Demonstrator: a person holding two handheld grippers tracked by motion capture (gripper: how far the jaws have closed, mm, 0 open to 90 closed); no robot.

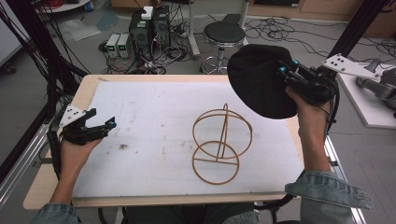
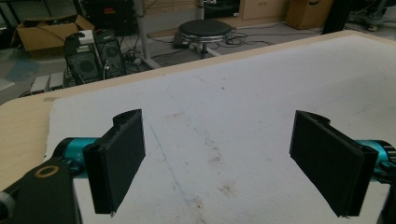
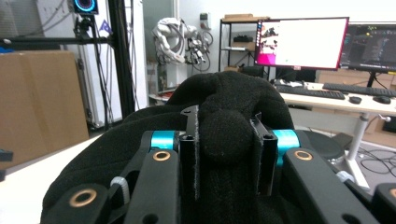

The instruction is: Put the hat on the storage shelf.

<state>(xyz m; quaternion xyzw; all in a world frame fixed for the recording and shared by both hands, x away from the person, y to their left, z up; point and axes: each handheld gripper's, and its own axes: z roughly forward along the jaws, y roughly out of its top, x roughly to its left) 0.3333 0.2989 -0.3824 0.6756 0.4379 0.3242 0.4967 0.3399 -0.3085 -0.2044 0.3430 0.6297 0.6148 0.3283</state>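
A black knit hat hangs in the air over the table's far right corner, with my right gripper shut on a fold of its fabric. In the right gripper view the hat bulges between the two black jaws of that gripper. A tan wire stand, made of two rings and an upright rod, rests on the white mat right of centre, below and left of the hat. My left gripper rests open at the mat's left edge; the left gripper has nothing between its jaws.
A wooden table edge frames the mat. Behind the table stand a round black stool, computer boxes and loose cables on the floor. A white side table is at the right. Black frame posts rise at both sides.
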